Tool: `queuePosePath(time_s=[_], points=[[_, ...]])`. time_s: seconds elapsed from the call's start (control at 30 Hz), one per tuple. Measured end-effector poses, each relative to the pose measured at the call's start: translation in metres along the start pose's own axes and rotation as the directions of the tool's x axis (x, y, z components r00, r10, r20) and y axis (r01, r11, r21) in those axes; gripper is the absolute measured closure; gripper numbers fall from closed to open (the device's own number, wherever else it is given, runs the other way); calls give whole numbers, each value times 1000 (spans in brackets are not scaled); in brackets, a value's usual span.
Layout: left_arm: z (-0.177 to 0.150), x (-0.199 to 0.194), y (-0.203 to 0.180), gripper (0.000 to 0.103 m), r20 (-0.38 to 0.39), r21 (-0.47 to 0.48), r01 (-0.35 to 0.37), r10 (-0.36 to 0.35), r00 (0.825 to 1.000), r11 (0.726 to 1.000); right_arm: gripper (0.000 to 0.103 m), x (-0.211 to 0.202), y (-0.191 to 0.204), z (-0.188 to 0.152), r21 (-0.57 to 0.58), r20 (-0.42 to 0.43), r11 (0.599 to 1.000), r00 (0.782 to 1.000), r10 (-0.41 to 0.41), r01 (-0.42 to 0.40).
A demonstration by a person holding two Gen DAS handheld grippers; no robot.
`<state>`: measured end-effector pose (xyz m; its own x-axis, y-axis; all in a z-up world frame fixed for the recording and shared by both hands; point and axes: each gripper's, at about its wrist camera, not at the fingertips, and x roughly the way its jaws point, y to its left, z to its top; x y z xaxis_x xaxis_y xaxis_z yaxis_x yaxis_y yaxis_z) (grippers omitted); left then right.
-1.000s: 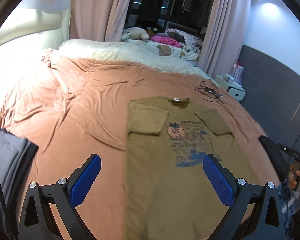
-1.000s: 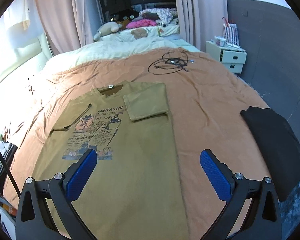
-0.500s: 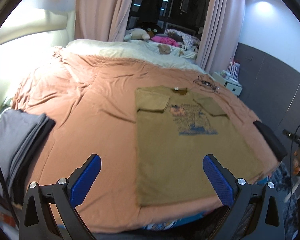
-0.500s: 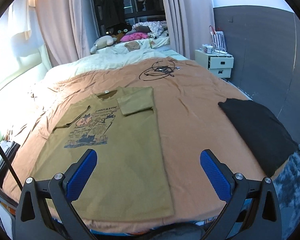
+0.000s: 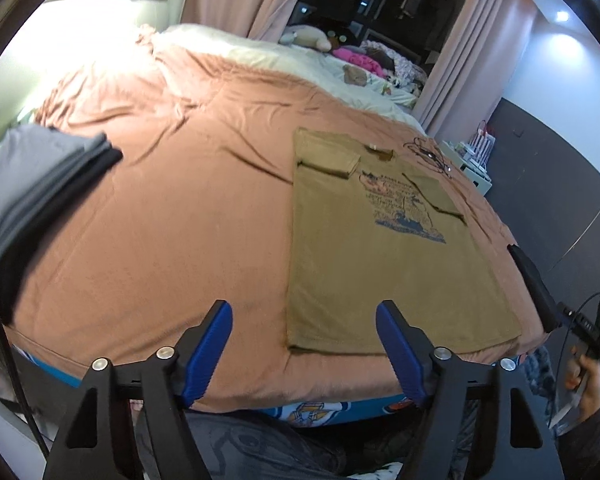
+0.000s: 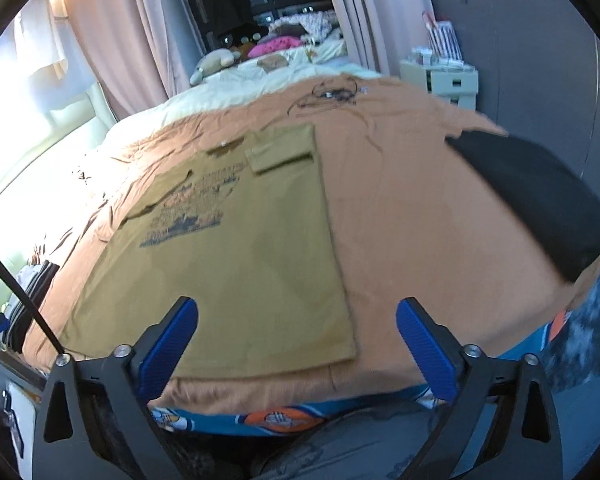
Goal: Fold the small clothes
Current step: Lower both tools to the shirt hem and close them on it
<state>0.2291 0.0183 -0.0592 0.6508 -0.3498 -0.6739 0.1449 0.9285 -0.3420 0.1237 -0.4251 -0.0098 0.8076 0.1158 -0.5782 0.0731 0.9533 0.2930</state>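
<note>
Olive tee flat on orange bedspread; both grippers' jaws closing, nothing btwn.

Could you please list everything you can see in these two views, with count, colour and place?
T-shirt: one, olive with blue print, flat on bed, sleeves folded in.
Bedspread: one, orange-brown, covering bed.
Folded clothes: one stack, grey and black, bed's left edge.
Black garment: one, bed's right edge.
Cable: one, black, coiled beyond the shirt.
Nightstand: one, white, right wall.
Left gripper: blue pads, closing, nothing between.
Right gripper: blue pads, closing, nothing between.
</note>
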Motion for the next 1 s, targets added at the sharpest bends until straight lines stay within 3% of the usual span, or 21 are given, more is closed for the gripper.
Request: queuePosePath(time_s=[0.07,0.2,0.43,0.63,0.77,0.93,1.0], points=[[-3,11,4,33,-21,-17,7,-8,1000,1000,11,9,-11,2,28,-26,1000,1000,10,-10],[-10,39,11,35,-76,-36,25,-28,997,999,35,28,-30,-1,102,-91,994,995,35,-25],[-19,84,26,49,-167,-121,44,-64,984,992,40,60,-71,-5,267,-130,962,987,98,-60],[-23,107,29,50,-206,-179,63,-100,973,982,45,68,-103,-11,406,-110,893,960,257,-193],[-27,117,31,50,-220,-226,63,-114,969,972,45,71,-115,-11,458,-87,856,946,312,-240],[-31,113,39,50,-207,-310,83,-153,966,947,46,79,-117,-8,465,-61,849,947,314,-251],[-34,112,41,50,-202,-346,92,-170,965,934,56,86,-119,-11,475,-50,844,950,307,-248]])
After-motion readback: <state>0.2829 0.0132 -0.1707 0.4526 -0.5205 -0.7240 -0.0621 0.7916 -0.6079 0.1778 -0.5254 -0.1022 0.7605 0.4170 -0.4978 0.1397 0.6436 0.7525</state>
